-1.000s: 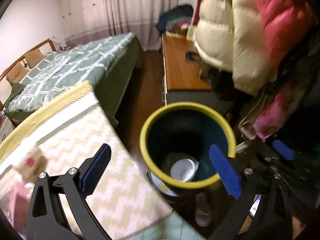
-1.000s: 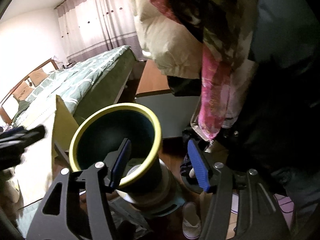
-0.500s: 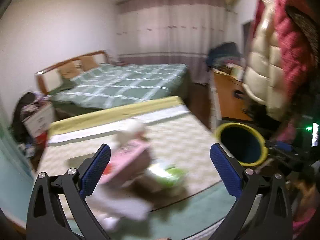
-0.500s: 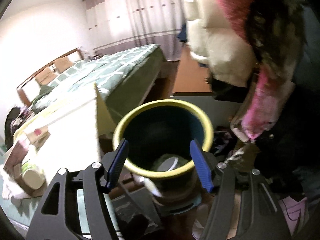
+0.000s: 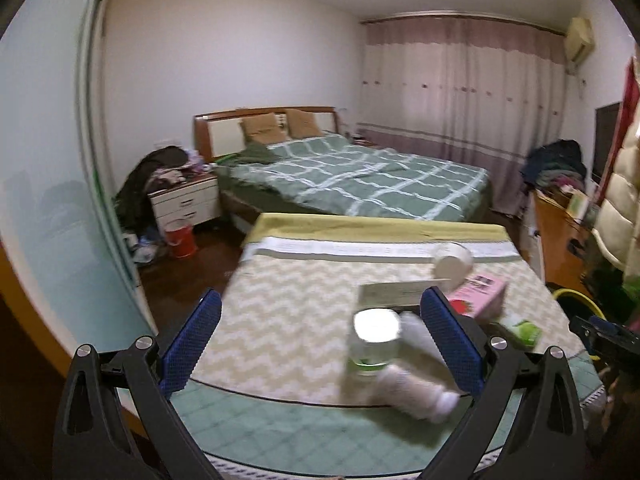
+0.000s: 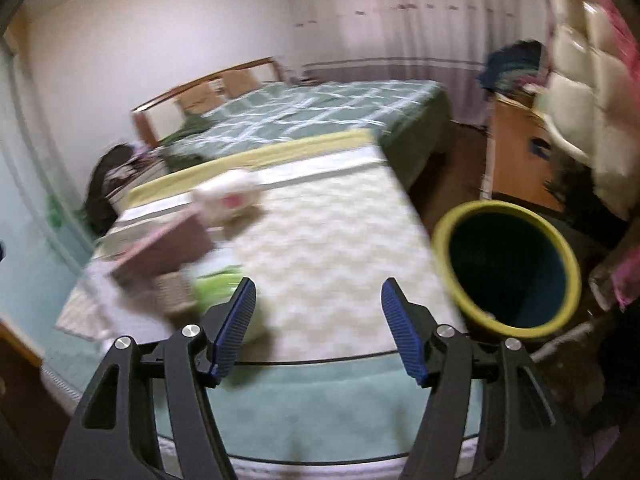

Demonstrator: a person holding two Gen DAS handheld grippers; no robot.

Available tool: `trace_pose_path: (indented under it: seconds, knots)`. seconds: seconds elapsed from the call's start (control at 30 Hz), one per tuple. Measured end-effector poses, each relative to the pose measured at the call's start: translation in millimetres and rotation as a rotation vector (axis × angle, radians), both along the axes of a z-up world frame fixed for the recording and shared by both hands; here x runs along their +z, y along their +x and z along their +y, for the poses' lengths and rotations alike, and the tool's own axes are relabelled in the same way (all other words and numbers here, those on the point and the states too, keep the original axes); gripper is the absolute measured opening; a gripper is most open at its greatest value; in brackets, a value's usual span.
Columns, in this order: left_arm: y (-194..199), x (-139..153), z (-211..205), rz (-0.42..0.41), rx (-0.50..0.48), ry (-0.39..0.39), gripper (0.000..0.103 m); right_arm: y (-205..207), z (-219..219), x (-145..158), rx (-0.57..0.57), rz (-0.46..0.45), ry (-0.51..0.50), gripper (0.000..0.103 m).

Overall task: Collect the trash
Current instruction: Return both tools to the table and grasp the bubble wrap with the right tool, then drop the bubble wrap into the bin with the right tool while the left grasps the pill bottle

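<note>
Both grippers are empty and aimed at the table (image 5: 304,312), not the bin (image 6: 508,268). Reading: between drops, lining up the next pickup.

Left gripper (image 5: 320,344): jaws wide, nothing between the pads. Trash sits toward its right finger, so it likely needs to shift that way before closing.

Right gripper (image 6: 318,326): jaws moderately wide, nothing held; they opened a little further just now. Bare tablecloth lies between the fingers, with the trash past its left finger.

Trash, relative to the bin:
- All of it is on the table, clustered on the half farther from the bin. The strip of table next to the bin is bare.
- Bin stands on the floor just beside the table's edge, lower than the tabletop. Dark inside, yellow rim, open top. Probably parked there so items go straight off the table edge into it.

How the trash looks (both views are motion-blurred):
- clear plastic bottle (image 5: 374,340), green label, pale cap facing the camera
- white bottle (image 5: 416,394) lying on its side, nearest the left gripper
- pink carton (image 5: 478,294) with a red fruit print
- flat pale box (image 5: 400,294) beside the carton
- white cup (image 5: 454,262) tipped on its side, farthest from the camera
- small green packet (image 5: 522,330) on the bin side of the cluster

Everything is light and rigid enough for a single pinch. The round bottles may roll if nudged.
</note>
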State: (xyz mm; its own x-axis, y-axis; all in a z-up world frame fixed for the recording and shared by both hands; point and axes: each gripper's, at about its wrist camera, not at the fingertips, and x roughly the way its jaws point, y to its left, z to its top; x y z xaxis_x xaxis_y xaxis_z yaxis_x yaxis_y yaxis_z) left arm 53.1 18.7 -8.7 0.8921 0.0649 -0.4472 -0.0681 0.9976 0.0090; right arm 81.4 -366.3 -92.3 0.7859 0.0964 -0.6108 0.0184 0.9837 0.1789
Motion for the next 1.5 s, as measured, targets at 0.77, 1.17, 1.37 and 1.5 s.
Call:
trace_pose_path:
  seconds: [0.77,1.17,1.37,1.5]
  knots:
    - [-2,-16,27,0.027,0.035,-0.015,0.098,31,163,-33,0.398,0.082,-0.112,0.034]
    - [4,-23,11,0.048,0.006,-0.006,0.098,30,160,-32,0.419,0.034,-0.111,0.013]
    - [5,-24,8,0.051,0.004,-0.003,0.098,22,155,-16,0.451,0.000,-0.053,0.013]
    - [5,-25,7,0.050,0.002,-0.002,0.098,15,151,-4,0.458,-0.032,-0.026,0.013]
